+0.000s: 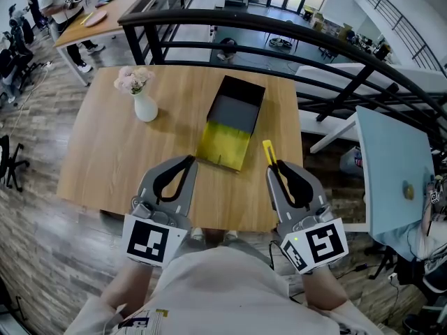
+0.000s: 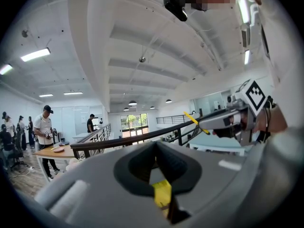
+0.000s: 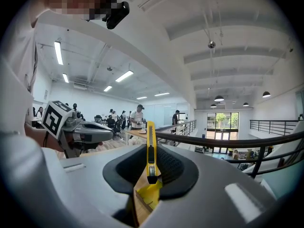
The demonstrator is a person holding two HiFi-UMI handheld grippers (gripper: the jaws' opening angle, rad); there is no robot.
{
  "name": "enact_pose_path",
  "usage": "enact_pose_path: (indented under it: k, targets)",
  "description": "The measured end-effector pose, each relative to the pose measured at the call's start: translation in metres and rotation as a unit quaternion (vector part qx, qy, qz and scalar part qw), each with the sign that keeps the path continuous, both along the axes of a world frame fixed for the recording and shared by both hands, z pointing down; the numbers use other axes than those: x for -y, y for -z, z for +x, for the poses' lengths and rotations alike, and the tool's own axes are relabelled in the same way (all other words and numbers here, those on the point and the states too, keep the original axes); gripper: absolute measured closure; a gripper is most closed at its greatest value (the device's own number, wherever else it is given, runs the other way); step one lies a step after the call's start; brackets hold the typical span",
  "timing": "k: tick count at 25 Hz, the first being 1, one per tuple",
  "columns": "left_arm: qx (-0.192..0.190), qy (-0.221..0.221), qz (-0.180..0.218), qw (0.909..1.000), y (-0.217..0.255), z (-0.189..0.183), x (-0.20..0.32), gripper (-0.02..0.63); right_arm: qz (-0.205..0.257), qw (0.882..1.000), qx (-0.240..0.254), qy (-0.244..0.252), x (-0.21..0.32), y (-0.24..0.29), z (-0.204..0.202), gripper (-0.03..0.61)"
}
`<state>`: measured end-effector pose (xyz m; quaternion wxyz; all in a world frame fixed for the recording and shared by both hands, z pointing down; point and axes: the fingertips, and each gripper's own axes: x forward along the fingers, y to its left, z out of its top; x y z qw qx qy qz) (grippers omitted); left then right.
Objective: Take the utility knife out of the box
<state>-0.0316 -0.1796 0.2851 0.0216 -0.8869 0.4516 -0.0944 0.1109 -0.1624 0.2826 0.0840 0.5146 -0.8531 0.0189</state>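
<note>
While poised above the near edge of the table (image 1: 105,159), grasps the knife (image 1: 268,151) in the right gripper (image 1: 274,167): jaws pressed on its yellow body, free end pointing far and upward, off the tabletop. In the right gripper view, seen standing upright between the black pads. On the left, level with it and well apart, holds the left gripper (image 1: 187,162) clenched on nothing, tips together. Beyond both, at mid-table, the box (image 1: 225,145), open, yellow half nearer, black half lying behind it. Knife outside the box, just right of its near right corner. Farther left, a white vase (image 1: 145,108) with pale flowers (image 1: 133,80), upright, well apart from the box. Past the far edge, a black railing (image 1: 279,30).
</note>
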Motion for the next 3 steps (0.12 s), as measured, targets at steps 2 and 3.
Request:
enact_pose_path:
  k: [2, 3]
  targets:
    - [0.001, -0.001, -0.001, 1.0, -0.0013, 0.0004, 0.0007, 0.612, 0.0, 1.0, -0.006, -0.002, 0.0006, -0.0029, 0.0002, 0.514]
    - [0.001, -0.001, -0.001, 1.0, -0.0017, 0.0007, 0.0009, 0.612, 0.0, 1.0, -0.009, -0.003, 0.0009, -0.0043, 0.0003, 0.514]
